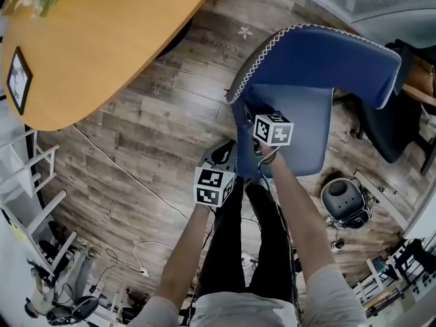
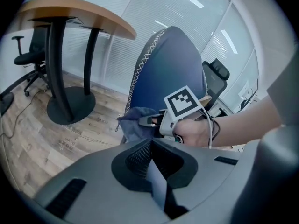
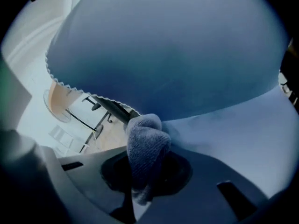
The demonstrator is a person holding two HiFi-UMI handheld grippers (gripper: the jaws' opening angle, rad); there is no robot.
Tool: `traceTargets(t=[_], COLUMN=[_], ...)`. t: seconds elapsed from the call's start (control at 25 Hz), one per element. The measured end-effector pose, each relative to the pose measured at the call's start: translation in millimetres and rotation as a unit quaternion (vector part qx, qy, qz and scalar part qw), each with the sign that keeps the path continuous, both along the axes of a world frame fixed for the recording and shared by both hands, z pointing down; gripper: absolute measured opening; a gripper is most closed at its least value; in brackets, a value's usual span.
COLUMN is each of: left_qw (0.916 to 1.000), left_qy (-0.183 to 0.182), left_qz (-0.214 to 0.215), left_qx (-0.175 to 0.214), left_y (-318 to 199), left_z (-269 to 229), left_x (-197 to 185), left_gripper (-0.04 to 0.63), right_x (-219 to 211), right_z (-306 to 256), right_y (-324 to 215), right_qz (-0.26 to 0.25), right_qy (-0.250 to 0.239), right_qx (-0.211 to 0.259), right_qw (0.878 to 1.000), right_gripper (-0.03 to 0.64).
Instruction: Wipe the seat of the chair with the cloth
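The right gripper (image 2: 145, 121) has its fingers clamped on a bunched grey-blue cloth (image 3: 145, 146), which bulges up out of the grip. The cloth presses against the blue seat (image 3: 233, 139) of the chair (image 1: 300, 125), at the back left corner where the seat meets the backrest (image 3: 163, 55) (the white zigzag stitching along the backrest's edge runs just behind it). In the head view the person's right arm reaches forward over the seat, with this gripper's marker cube (image 1: 274, 129) above the seat's left part.

The left gripper (image 2: 152, 164) hangs off the chair, in front of its left front corner and above the wooden floor (image 1: 136, 148). Its fingers are pressed together with nothing between them, and it points towards the right gripper and the cloth. A black office chair (image 1: 398, 125) stands to the right of the blue one, just beside its backrest.
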State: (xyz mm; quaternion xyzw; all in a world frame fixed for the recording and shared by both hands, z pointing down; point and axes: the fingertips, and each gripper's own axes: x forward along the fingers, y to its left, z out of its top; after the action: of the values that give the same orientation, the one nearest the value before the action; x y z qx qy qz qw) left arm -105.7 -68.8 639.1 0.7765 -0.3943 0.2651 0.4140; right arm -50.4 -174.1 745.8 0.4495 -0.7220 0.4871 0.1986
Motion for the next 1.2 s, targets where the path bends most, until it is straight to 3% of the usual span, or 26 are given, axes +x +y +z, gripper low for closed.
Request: traceTargets(t=[0.32, 0.6, 0.76, 0.88, 1.2], left_qw=[0.9998, 0.9999, 0.9998, 0.9997, 0.9996], left_qy=[-0.003, 0.004, -0.006, -0.005, -0.010], left_qz=[-0.005, -0.008, -0.003, -0.003, 0.012], left_qx=[-0.020, -0.010, -0.021, -0.022, -0.023], left_y=[3, 3, 11, 13, 23], left_z=[22, 11, 15, 15, 15], left_x=[-6, 8, 14, 21, 47], left_gripper=[0.026, 0.026, 0.026, 0.026, 0.026], right_x=[5, 26, 46, 64, 132], right_z=[12, 10, 14, 15, 15], right_y=[-6, -9, -10, -11, -12], right_qz=[-0.078, -0.047, -0.017, -0.023, 0.023], right_qy=[0.111, 0.122, 0.105, 0.117, 0.143], right_qx=[0.046, 0.090, 0.082, 0.083, 0.080], right_qw=[0.990, 0.987, 0.991, 0.989, 0.986], right_gripper=[0.051, 0.052, 0.052, 0.052, 0.056])
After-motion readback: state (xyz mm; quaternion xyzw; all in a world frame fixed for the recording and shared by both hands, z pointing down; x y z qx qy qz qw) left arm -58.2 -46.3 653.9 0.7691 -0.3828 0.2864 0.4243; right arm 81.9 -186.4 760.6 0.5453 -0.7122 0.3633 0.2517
